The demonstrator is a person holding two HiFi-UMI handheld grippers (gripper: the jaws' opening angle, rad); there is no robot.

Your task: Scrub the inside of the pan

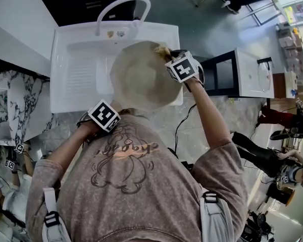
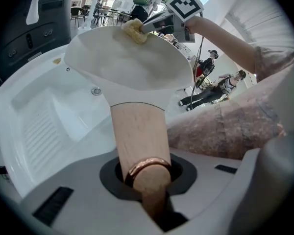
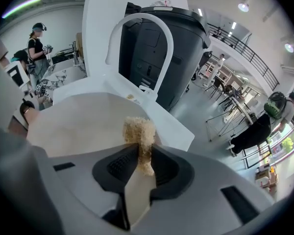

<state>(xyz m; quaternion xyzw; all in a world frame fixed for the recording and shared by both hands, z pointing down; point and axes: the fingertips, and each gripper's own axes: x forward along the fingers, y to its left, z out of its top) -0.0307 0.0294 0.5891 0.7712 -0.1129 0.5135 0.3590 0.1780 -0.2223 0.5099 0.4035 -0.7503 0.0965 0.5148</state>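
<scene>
While left claw [image 2: 146,177] grips pan [image 2: 132,65] — sponge [image 2: 134,31] inside

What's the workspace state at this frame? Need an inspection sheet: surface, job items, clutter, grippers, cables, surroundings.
Surface: white sink with ribbed drainboard and white faucet, set in a marble-pattern counter.
Job's things: cream pan held tilted over the sink by its wooden handle; tan scrub pad against the pan's inside near its far rim.
Clutter: nothing seen.
Grippers: left gripper shut on the wooden handle; right gripper shut on the scrub pad.
Cables: black cable hanging below the right arm.
Surroundings: white appliance right of the sink; dark bin behind the faucet; other people nearby.
</scene>
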